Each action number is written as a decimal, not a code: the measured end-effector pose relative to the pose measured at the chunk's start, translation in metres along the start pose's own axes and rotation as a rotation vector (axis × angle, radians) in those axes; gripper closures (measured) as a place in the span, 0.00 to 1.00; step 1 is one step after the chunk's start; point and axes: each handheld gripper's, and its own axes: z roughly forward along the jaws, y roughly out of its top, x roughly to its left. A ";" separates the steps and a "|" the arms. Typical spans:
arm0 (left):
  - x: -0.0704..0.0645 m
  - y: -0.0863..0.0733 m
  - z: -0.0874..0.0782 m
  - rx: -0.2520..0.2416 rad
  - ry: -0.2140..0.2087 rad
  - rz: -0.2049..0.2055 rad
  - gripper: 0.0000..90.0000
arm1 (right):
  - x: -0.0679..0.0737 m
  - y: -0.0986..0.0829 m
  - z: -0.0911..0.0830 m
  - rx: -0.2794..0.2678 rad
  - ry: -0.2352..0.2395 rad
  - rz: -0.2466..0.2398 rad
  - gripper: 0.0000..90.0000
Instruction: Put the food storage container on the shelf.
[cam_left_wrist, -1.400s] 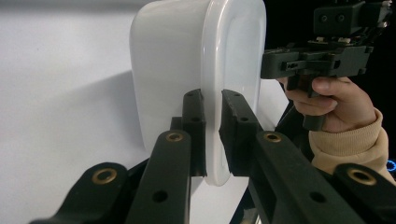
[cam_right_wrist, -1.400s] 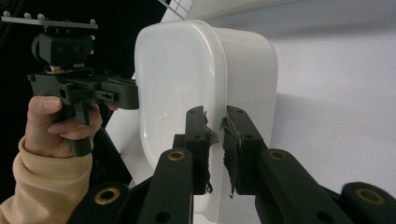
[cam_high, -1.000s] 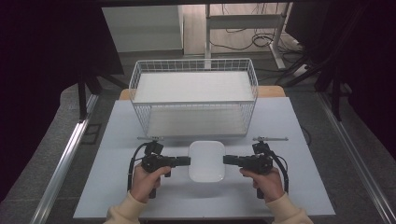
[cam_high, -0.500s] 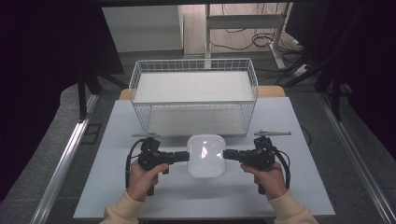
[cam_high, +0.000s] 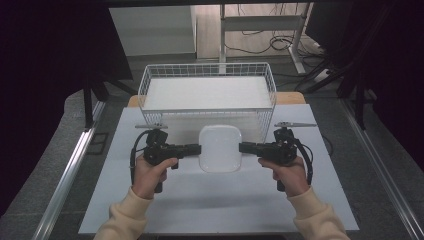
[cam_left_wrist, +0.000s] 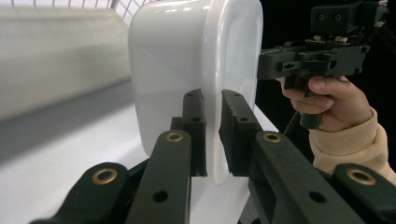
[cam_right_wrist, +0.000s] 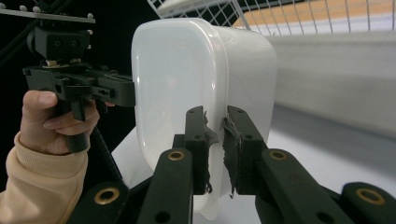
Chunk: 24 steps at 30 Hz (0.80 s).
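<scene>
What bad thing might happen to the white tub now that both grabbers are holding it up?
The white tub is pinched just by its thin rim, by the left gripper on one side and the right gripper on the other. If one hand pulls away or twists, the rim might slip out and the tub could drop onto the table. It also sits close to the wire basket, so it might bump the wires.

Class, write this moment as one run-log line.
left hand-held gripper: shut on white container rim | right hand-held gripper: shut on opposite rim | wire basket: behind
</scene>
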 end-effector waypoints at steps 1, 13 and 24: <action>0.000 0.003 -0.001 -0.002 -0.001 0.003 0.90 | 0.001 0.003 -0.001 -0.003 0.000 -0.005 0.89; -0.007 0.031 -0.009 -0.016 0.012 0.044 0.90 | 0.008 0.031 -0.004 -0.027 0.001 -0.037 0.89; -0.007 0.069 -0.016 -0.031 0.005 0.055 0.90 | 0.007 0.069 -0.003 -0.033 0.020 -0.045 0.89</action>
